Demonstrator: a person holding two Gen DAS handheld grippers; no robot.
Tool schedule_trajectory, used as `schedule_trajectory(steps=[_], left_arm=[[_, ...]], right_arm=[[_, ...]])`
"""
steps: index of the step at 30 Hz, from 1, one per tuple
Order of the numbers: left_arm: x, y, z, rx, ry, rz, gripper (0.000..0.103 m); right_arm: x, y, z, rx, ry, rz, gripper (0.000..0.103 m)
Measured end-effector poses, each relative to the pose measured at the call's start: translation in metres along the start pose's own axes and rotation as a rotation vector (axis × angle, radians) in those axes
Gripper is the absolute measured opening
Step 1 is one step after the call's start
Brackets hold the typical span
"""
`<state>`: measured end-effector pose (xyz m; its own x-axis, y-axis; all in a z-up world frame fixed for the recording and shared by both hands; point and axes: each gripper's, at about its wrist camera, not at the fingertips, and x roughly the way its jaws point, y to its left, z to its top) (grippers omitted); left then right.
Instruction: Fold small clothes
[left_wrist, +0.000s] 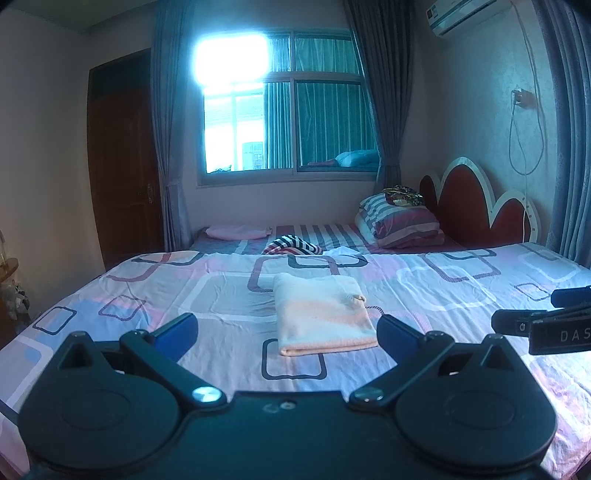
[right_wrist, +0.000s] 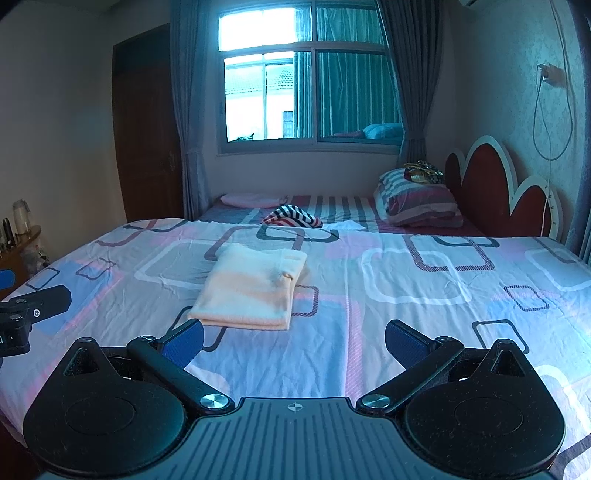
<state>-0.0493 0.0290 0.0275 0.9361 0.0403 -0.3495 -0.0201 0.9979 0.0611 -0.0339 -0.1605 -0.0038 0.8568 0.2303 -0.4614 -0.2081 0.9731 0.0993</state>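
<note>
Both of my grippers hang over the near edge of the bed with their jaws spread wide and nothing between them. On my left gripper (left_wrist: 287, 332) and my right gripper (right_wrist: 294, 341) alike, 2 black link arms angle outward from round black housings and end in blue ribbed pads (right_wrist: 404, 341).

Below them the bed sheet (left_wrist: 424, 291) covers most of what I see: thin cotton, finely creased, printed with rounded rectangles in pink, pale blue, white and dark outline. Beyond it lies a second mattress in dark and light stripes (left_wrist: 325, 234), backed by a red headboard (left_wrist: 469, 206) with a scalloped white rim. A plump striped pillow (left_wrist: 400, 221) leans against that headboard. Grey curtains (right_wrist: 410, 92) hang in soft vertical folds beside the window.

Smaller is the folded garment (left_wrist: 323, 314), a soft, pale peach and cream knit squared into a flat rectangle, its doubled fold facing me. It rests on the sheet just ahead of my left gripper, its near right corner close to the right pad. From my right gripper it lies ahead and to the left (right_wrist: 253, 291), clear of both fingers.

Smallest, a crumpled red, white and dark striped cloth (right_wrist: 293, 218) sits at the seam between the 2 mattresses.
</note>
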Motion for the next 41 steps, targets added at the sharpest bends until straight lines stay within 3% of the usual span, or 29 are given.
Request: schedule_trajectory(steps=[41], left_arm=[[0.01, -0.006, -0.007, 0.023, 0.028, -0.004, 0.102]], right_arm=[[0.004, -0.007, -0.001, -0.014, 0.011, 0.015, 0.103]])
